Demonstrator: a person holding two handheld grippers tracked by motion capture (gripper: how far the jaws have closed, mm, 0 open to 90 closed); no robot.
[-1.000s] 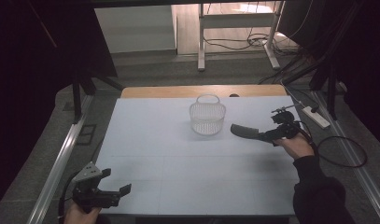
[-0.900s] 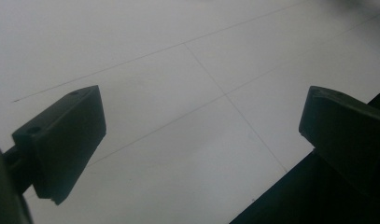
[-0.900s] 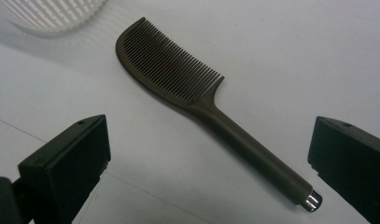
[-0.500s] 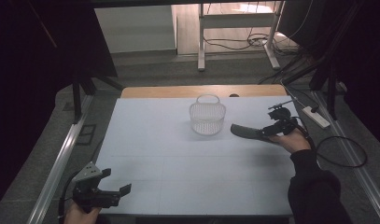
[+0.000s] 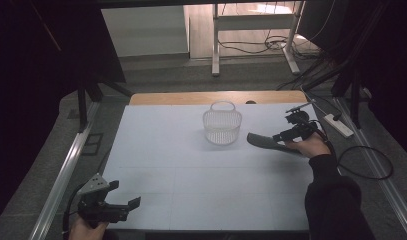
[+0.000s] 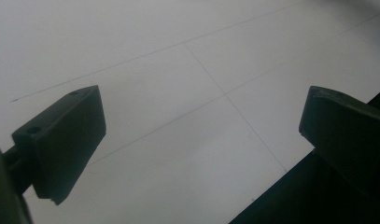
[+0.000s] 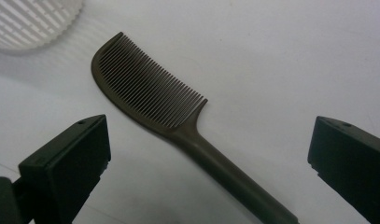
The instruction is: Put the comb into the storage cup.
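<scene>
A dark brown comb (image 5: pixel 263 141) lies flat on the white table sheet (image 5: pixel 191 165), just right of a white slatted basket (image 5: pixel 222 127). My right gripper (image 5: pixel 285 137) hovers over the comb's handle end, open. In the right gripper view the comb (image 7: pixel 155 93) runs diagonally between the wide-apart jaws of the right gripper (image 7: pixel 210 142), neither touching it, and the basket (image 7: pixel 29 23) shows at top left. My left gripper (image 5: pixel 128 207) sits at the table's near left corner, open. Bare sheet (image 6: pixel 178 70) lies between the jaws of the left gripper (image 6: pixel 201 116).
The basket looks empty and stands at the middle back. A wooden strip (image 5: pixel 211 97) edges the table's far side. A white power strip (image 5: pixel 338 125) and a looped cable (image 5: pixel 366 162) lie off the right edge. A metal rail (image 5: pixel 66 170) runs along the left.
The right hand and gripper have shifted slightly left and farther back over the comb's handle. The comb, basket and left gripper have stayed put.
</scene>
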